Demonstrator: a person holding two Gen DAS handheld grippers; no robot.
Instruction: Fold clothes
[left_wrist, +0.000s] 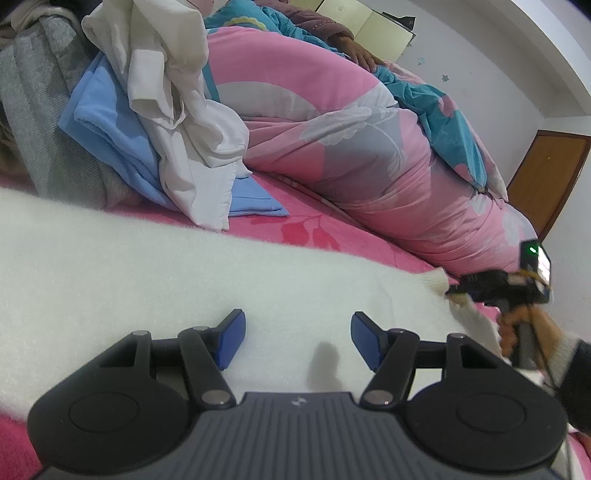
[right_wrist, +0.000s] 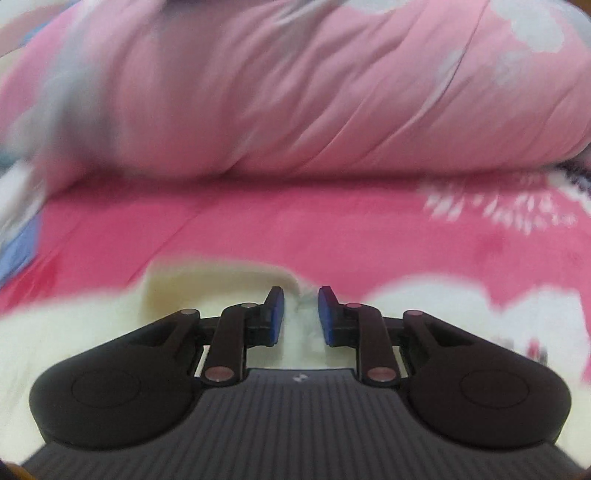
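White fluffy knit garment (left_wrist: 155, 280) lies spread on the bright pink floral bedsheet (left_wrist: 310, 229); we take the sheet as our landmark. We found no containers in either view. Our left gripper (left_wrist: 297, 339) hovers over the garment's middle, its blue-padded fingers (left_wrist: 232, 338) wide apart and holding nothing. Our right gripper (right_wrist: 301, 314) sits at the garment's edge nearest the rolled pink quilt with grey flowers (left_wrist: 369, 155), fingers narrowed around a ridge of the white fabric; in the left wrist view a ribbed cuff (left_wrist: 437, 280) meets its tip. Whether the pads truly pinch the cloth, we cannot tell. At the sheet's far side, a crumpled white cloth (left_wrist: 177, 110) rests on a folded light blue cloth (left_wrist: 110, 122). The right wrist view is motion-blurred, so patterns there are indistinct. A hand (left_wrist: 524, 328) on the right gripper's handle is cut off at the frame edge.
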